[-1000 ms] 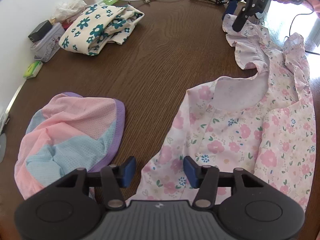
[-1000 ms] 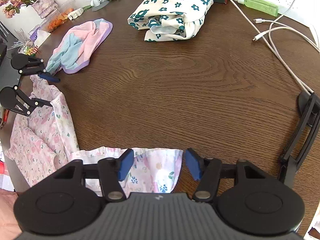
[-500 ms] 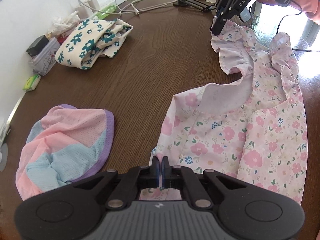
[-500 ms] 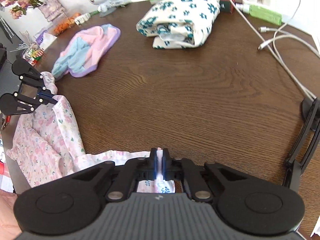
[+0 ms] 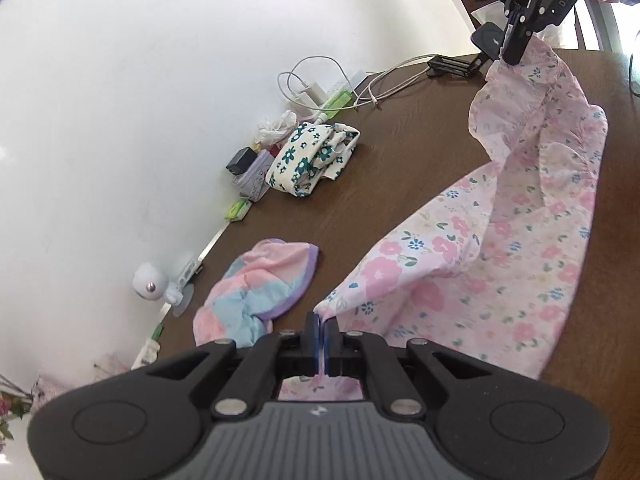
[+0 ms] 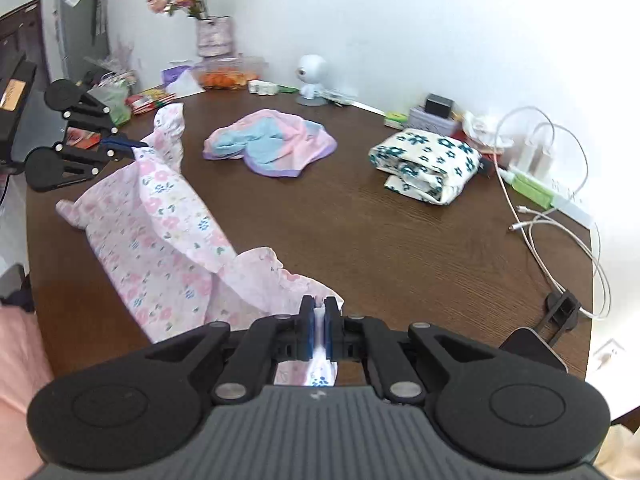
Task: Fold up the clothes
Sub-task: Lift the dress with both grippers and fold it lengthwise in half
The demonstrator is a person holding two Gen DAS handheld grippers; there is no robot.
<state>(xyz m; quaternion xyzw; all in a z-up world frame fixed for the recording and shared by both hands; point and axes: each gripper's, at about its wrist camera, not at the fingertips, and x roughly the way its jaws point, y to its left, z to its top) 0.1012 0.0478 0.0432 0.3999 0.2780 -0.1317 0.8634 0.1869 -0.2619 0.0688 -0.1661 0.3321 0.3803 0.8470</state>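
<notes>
White cables (image 6: pixel 560 216), flower vase (image 6: pixel 212 36)

A lived-in home: a dark wooden counter (image 6: pixel 360 232) against a white wall, with a vase of flowers (image 6: pixel 212 34), phone chargers (image 6: pixel 536 152), folded laundry (image 6: pixel 426 168) and a small toy figure (image 6: pixel 312 78).

floral garment (image 6: pixel 160 216) hangs stretched between left gripper (image 6: pixel 134 148) and right gripper (image 6: pixel 319 322), each clamped on a corner, lower part on table (image 6: pixel 360 232). In right wrist view: crumpled mesh garment (image 6: pixel 272 144) lies beyond it mid-table, folded garment (image 6: pixel 426 164) right of that. Cables (image 6: pixel 560 216) and power strip (image 6: pixel 540 190) at right edge by the wall. Small round-headed figure (image 6: pixel 312 76) behind the mesh garment, vase of flowers (image 6: pixel 212 32) at back left
</notes>
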